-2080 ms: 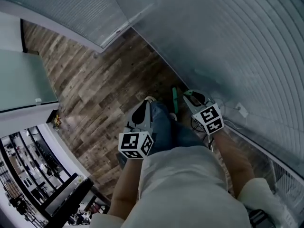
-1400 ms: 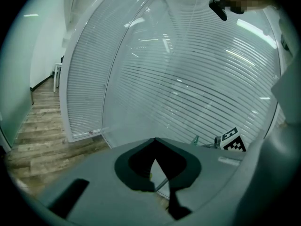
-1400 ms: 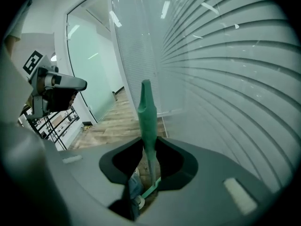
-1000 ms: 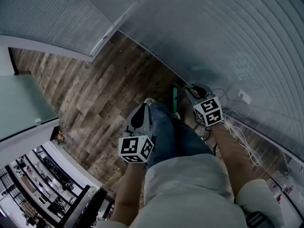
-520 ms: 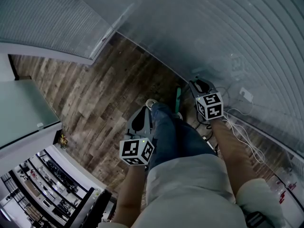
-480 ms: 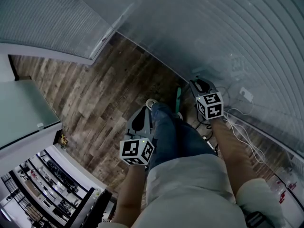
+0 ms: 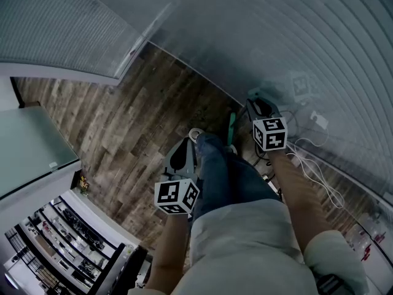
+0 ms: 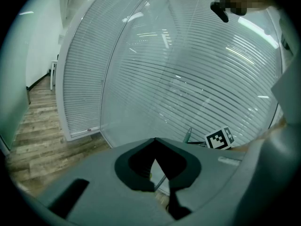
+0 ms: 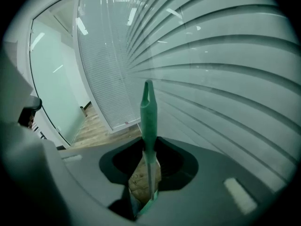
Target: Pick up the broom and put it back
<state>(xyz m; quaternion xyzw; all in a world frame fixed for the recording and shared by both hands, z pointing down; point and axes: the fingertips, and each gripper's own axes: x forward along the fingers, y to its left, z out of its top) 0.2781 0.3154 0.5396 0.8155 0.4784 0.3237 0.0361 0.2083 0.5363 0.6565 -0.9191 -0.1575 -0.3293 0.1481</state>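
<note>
Wood planks in brown and grey make up the floor (image 7: 123,121), which runs from 8 o'clock up to 12 o'clock in the head view. Two glass walls with pale stripes border it: one (image 7: 55,29) at 10 o'clock, the other (image 7: 295,35) sweeping from 12 o'clock round to 4 o'clock. They meet in a corner at 11 o'clock. A plain pale panel (image 7: 24,146) stands at 9 o'clock, and shelves (image 7: 43,257) show below it at 7 o'clock.

Open floor lies toward 10 o'clock. The person stands close to the striped wall at 3 o'clock, with white cables (image 7: 316,180) trailing along its foot.

There are two claws and one broom. The left claw (image 7: 186,141) sits just left of centre above the person's leg (image 7: 215,165). Its tips are together with nothing between them. The right claw (image 7: 256,108) is at 1 o'clock near the striped glass, clamped on the broom's (image 7: 231,126) green handle. In the right gripper view the handle (image 9: 149,126) runs up through the jaws, and its tip points at the glass. One shoe (image 7: 196,133) shows just beside the handle.
</note>
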